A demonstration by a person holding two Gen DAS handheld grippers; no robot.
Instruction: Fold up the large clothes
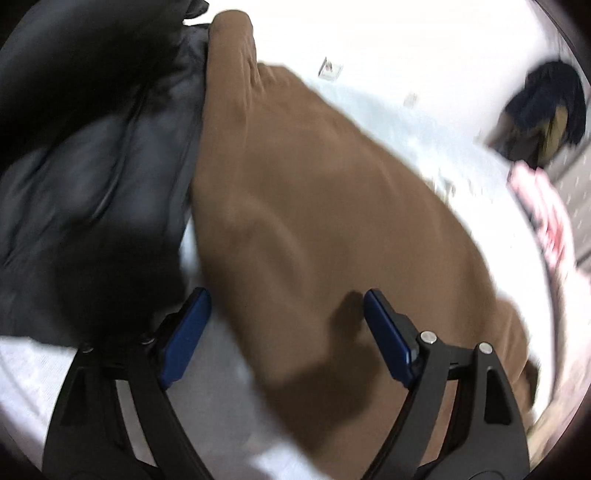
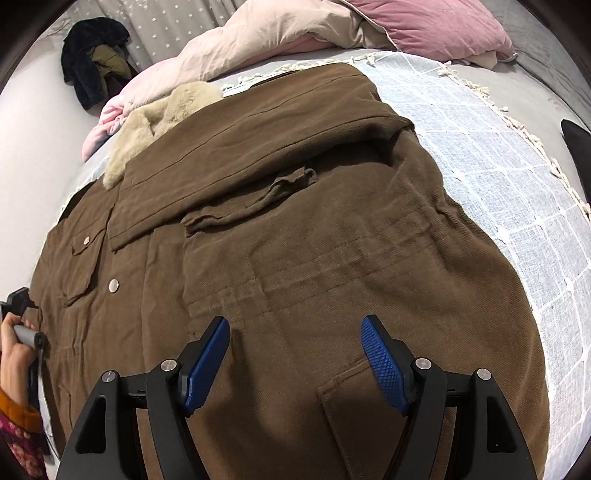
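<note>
Right wrist view: one brown coat (image 2: 280,236) lies spread flat on a pale checked bedcover (image 2: 491,155), its beige fur collar (image 2: 162,122) at the far left. One sleeve (image 2: 258,147) is folded across the body. Two snap buttons are visible on the left front. The right gripper (image 2: 295,362) hovers over the lower coat, jaws wide apart, holding nothing. Beyond the coat lie one pink duvet (image 2: 258,40) and one mauve pillow (image 2: 436,26); one dark garment (image 2: 92,55) sits at the far left.

Left wrist view, blurred: the left gripper (image 1: 286,332) is spread wide and empty above the coat (image 1: 314,206). One black padded jacket (image 1: 92,155) lies against the coat's left edge.
</note>
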